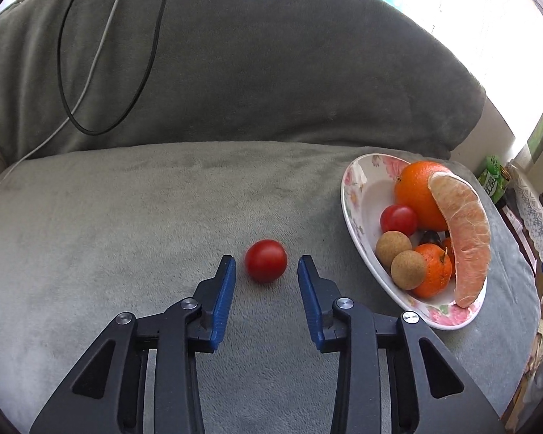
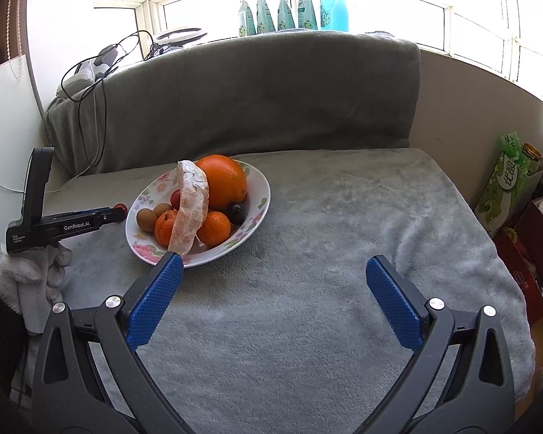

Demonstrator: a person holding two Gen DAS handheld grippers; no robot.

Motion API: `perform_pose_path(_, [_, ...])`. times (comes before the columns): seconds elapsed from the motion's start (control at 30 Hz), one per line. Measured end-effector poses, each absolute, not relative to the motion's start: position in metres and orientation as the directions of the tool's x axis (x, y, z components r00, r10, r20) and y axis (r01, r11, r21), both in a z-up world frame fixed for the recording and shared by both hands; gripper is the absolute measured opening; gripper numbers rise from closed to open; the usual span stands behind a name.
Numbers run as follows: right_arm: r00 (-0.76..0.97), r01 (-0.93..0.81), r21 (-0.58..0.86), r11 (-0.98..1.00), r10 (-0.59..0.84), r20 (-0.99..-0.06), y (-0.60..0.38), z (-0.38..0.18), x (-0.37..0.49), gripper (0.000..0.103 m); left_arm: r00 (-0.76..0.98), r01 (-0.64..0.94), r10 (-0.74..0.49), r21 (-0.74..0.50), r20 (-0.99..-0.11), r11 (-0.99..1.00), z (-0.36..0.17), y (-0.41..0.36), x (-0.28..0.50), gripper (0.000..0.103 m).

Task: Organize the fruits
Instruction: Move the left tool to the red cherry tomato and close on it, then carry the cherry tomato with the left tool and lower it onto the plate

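A grey plush sofa seat (image 1: 126,217) carries everything here. Toward its right side sits a floral plate (image 1: 358,195), already piled with an orange (image 1: 414,191), a peeled pomelo segment (image 1: 467,231), mandarins, two longans and a cherry tomato.

The right gripper (image 2: 273,278) hangs over bare blanket near the plate, its jaws wide apart and empty.

The left gripper (image 1: 266,275) points down at a loose tomato (image 1: 266,260) lying on the seat well to the left of the plate. Its blue pads (image 1: 224,289) flank the tomato with a visible gap on each side, so nothing is gripped yet.

To do this well, I'd keep the pads level with the tomato's widest part, close gently since the skin bruises and the plush gives underneath, then lift clear before crossing to the plate.
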State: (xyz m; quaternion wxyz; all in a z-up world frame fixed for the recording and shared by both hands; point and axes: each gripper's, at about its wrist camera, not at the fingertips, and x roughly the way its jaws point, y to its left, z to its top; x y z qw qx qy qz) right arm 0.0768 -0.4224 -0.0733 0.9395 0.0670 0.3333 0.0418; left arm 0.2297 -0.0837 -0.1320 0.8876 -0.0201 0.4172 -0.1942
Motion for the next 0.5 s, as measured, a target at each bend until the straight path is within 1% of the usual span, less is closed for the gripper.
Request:
perform_pose_path(0.33, [0.769,-0.035,0.151,0.988,0.123,-0.627,-0.4194,-0.0754,0.078,0.103,0.579,0.331,-0.357,-0.188,-0.733,0.925,-0.1351,-0.0866,0.2333,0.023])
perform_pose_path(0.5, [0.769,-0.036,0.152,0.988,0.125,-0.627,-0.4196,-0.0756,0.0783,0.103,0.586,0.335,-0.35,-0.175,-0.73,0.926,-0.1337,-0.0915,0.2319,0.023])
